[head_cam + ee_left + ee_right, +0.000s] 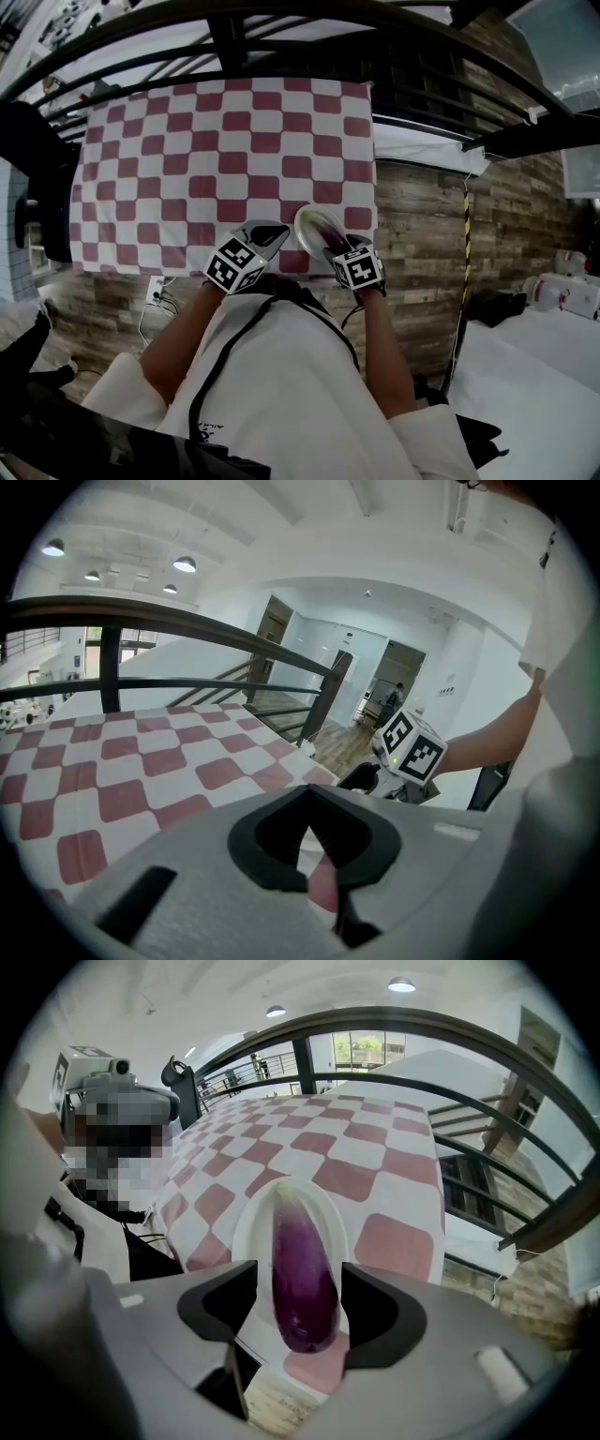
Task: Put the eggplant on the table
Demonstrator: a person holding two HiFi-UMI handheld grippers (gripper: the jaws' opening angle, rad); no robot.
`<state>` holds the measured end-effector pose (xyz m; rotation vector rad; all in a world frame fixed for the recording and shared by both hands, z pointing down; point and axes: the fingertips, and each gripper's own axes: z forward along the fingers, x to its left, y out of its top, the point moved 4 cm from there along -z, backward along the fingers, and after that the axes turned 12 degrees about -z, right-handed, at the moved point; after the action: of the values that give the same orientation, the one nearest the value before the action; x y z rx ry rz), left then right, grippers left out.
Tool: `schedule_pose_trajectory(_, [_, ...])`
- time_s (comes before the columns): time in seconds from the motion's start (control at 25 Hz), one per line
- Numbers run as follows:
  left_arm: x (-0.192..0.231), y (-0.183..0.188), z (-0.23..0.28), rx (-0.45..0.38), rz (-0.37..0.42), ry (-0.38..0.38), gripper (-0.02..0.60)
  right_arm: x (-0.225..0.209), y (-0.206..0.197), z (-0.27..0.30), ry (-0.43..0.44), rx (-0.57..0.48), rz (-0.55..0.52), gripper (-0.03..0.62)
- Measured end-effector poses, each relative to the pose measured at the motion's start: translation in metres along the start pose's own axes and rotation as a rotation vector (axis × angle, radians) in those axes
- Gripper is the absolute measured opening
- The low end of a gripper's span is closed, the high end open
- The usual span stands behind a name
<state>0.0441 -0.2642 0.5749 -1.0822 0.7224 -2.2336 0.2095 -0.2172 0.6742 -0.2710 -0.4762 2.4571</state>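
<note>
**Right claw** (300, 1283) poised steeply over the eggplant (296, 1232), jaws spread to either side and pinching nothing. A sliver of gap shows at the 9 o'clock pad, and the 3 o'clock pad stands just beside the skin. The eggplant lies lengthwise on a white plate (247, 1227), pale end toward 12 o'clock, blunt end apparently reaching the plate's near rim.

**Left claw** (307, 799) pressed together and empty, held over the counter (187, 159) on the plate's 9 o'clock side.

**Hazards.** The plate sits at the counter's 5 o'clock corner, close to the edge, with plank floor (422, 234) below.
- A closure that meets one pad first would likely roll or shove the smooth, tapering eggplant toward that edge, or drag the plate with it.
- A pinch taken too near the blunt end may let it tip out on lifting.

**Views compared.**
- Only the right claw view shows the spacing between pads and skin. In the head view the claw body covers it, leaving a purple-green patch on the plate.
- Only the head view shows the plate's nearness to the edge, and the bare chequered cloth toward 11 o'clock where the eggplant could be set.
- The left claw view shows neither eggplant nor plate, only cloth and the right claw's marker cube (412, 747) at 2 o'clock.
</note>
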Motion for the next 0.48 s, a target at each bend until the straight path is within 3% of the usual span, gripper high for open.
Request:
schedule_pose_trajectory(0.28, [-0.008,0.009,0.004,0.005,0.030,-0.019,0.003,-0.005,0.008,-0.025,-0.030,-0.117,0.093,0.277])
schedule_pose_trajectory(0.48, [-0.018,0.023,0.007,-0.002,0.065,-0.042,0.003,-0.009,0.015,-0.064,-0.063,-0.302,0.214,0.105])
